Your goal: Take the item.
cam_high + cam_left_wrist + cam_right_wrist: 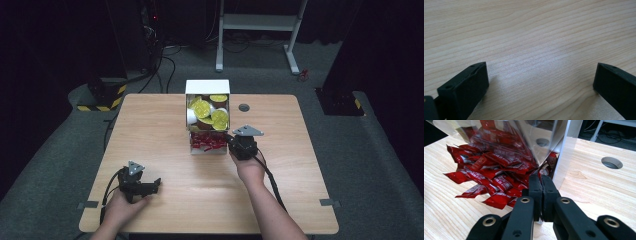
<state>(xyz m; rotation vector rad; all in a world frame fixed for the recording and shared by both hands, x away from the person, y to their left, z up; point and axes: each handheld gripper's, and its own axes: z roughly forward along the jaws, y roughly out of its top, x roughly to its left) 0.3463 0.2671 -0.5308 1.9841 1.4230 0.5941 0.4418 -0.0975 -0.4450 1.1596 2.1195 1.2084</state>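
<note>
right hand-held gripper (541,181) tips buried among red packets (496,180)

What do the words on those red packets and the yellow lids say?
Red packets: white print, too blurred to read.
Yellow lids: dark marks, too small to read.
White box: no words to see.
Table: none.

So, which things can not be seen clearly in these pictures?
- Right gripper view: whether the shut right tongs pinch a red packet; the tips hide the contact.
- Same view: packets higher in the box, blurred behind glare on its clear panel.
- High view: print on the yellow-lidded cups, too small.
- Left gripper view: the left tongs, cut off by the bottom edge.
</note>
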